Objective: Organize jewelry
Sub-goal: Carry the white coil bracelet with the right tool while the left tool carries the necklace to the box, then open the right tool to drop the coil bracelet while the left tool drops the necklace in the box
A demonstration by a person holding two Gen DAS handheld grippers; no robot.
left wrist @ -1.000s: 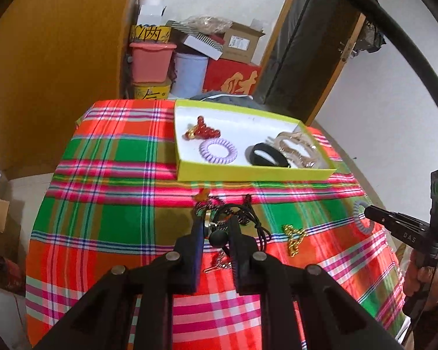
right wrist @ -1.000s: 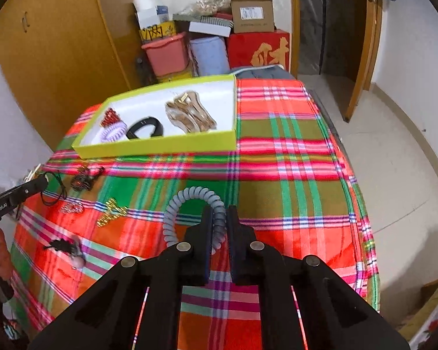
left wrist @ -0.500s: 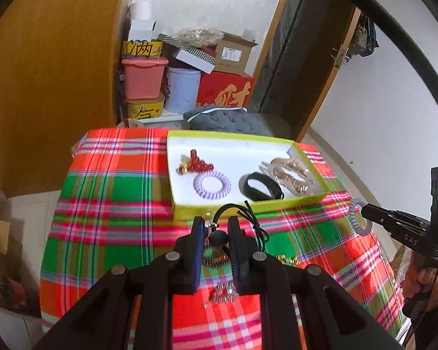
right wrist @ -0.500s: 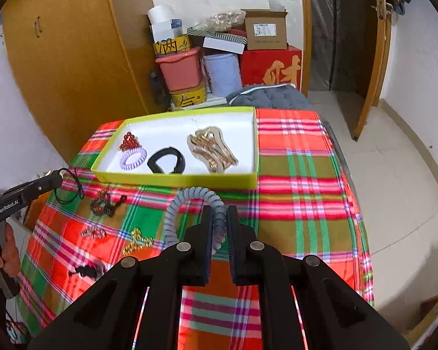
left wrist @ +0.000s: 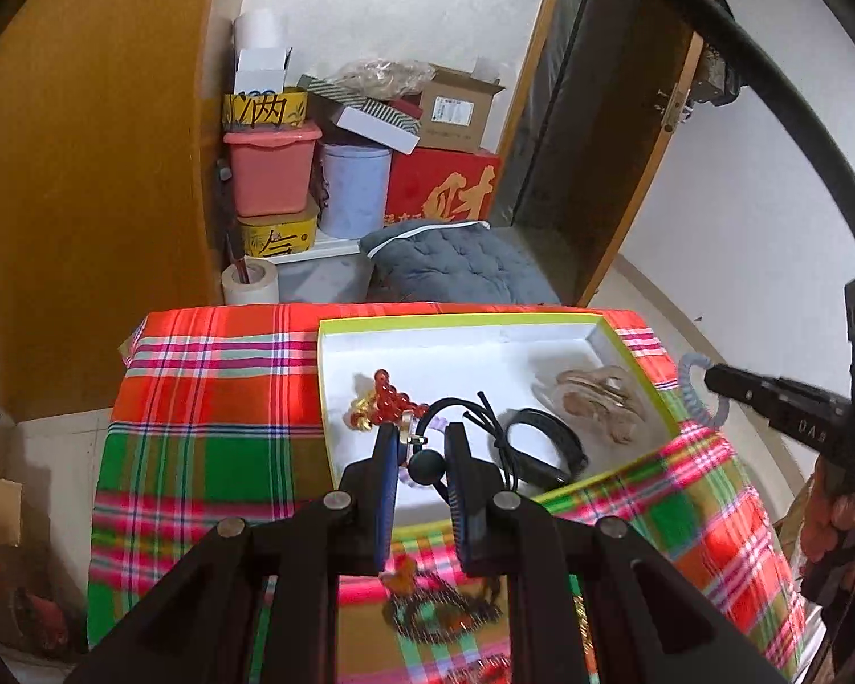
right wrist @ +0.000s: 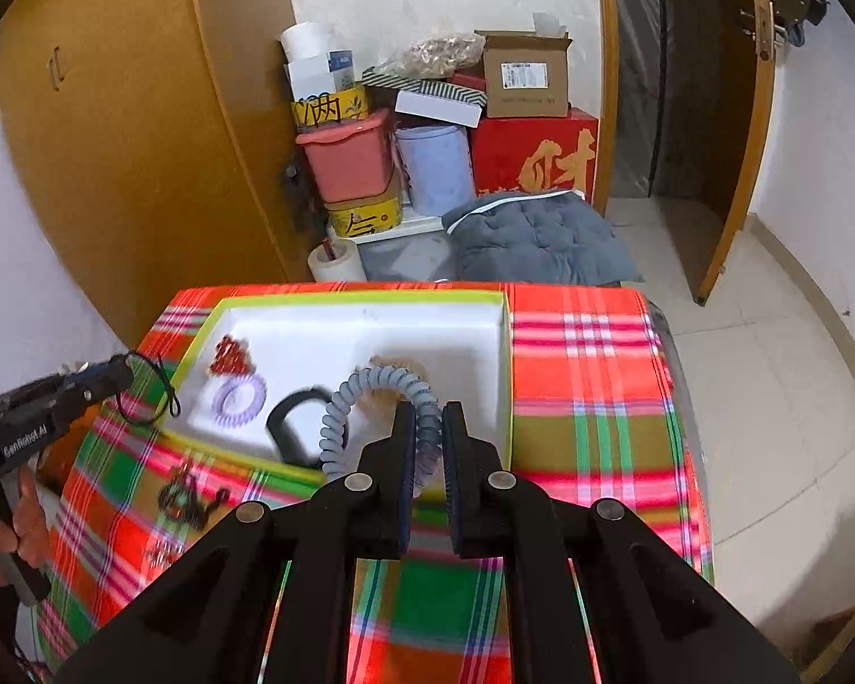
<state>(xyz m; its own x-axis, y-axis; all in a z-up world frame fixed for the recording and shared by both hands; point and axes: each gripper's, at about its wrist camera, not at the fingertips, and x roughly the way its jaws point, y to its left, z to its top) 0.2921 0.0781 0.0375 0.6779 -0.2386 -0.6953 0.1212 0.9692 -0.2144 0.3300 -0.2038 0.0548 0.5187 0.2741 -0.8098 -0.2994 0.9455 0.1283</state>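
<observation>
A yellow-green box with a white inside (left wrist: 473,345) (right wrist: 507,365) sits on the plaid table. It holds a red bead bracelet (left wrist: 390,399) (right wrist: 231,356), a purple coil hair tie (right wrist: 238,394), a black band (left wrist: 541,444) (right wrist: 290,416) and gold clips (left wrist: 598,402). My left gripper (left wrist: 422,456) is shut on a black cord necklace with a ball bead (left wrist: 424,464), held above the box's near wall. My right gripper (right wrist: 426,444) is shut on a grey-blue coil hair tie (right wrist: 365,393), held over the box's near right part.
Loose bead jewelry lies on the plaid cloth in front of the box (left wrist: 433,615) (right wrist: 185,499). Behind the table stand a pink bin (left wrist: 271,174), a red carton (left wrist: 444,185), a grey cushion (left wrist: 456,262) and a wooden wardrobe (right wrist: 114,142). The table's right edge drops to floor tiles (right wrist: 769,399).
Both grippers have moved forward and up toward the box, each carrying its piece. The necklace and the coil tie now hang over the box instead of the cloth.
</observation>
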